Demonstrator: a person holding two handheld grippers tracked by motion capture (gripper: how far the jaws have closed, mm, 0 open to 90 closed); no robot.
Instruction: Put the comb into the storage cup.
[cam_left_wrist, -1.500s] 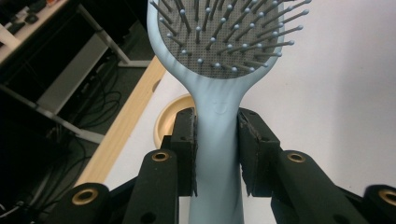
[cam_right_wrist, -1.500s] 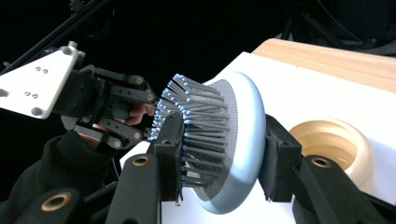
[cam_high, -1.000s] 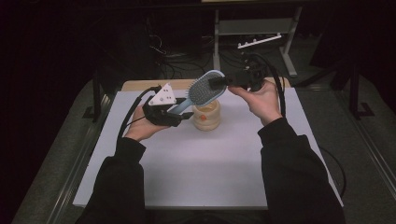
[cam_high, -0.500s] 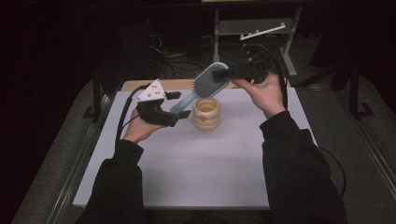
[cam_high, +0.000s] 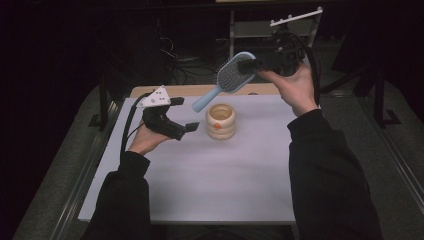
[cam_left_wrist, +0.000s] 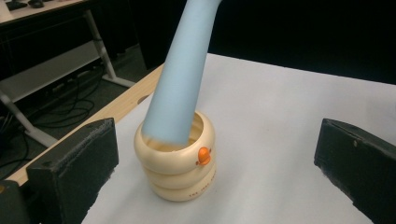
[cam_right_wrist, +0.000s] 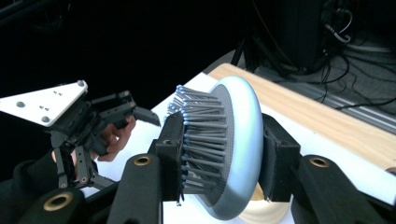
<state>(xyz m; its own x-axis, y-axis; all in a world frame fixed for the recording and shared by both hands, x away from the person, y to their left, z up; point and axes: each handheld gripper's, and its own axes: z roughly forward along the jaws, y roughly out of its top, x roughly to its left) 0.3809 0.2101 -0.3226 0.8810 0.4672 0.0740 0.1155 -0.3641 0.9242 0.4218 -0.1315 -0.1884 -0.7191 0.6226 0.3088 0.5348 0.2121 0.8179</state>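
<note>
A light blue hairbrush (cam_high: 231, 76) hangs tilted in the air, bristles facing me. My right gripper (cam_high: 250, 65) is shut on its oval head (cam_right_wrist: 236, 140), one jaw on the bristles and one on the back. The handle (cam_left_wrist: 180, 79) slants down toward a cream ringed cup (cam_high: 221, 121) with an orange dot (cam_left_wrist: 203, 155), its end just above the cup's left rim. Left of the cup my left gripper (cam_high: 185, 114) has just been opening. Its jaws (cam_left_wrist: 217, 140) stand wide, with nothing pressed between them.
A white mat (cam_high: 200, 185) covers the table, with a strip of bare wood (cam_high: 170, 91) along the far edge. Behind the table stand a metal rack (cam_high: 295, 20) and cables on a dark floor. Both sleeves reach in from the near edge.
The left gripper's jaws have spread wide and drawn back to the left, away from the brush handle. The right hand has lifted the brush up and to the right.
</note>
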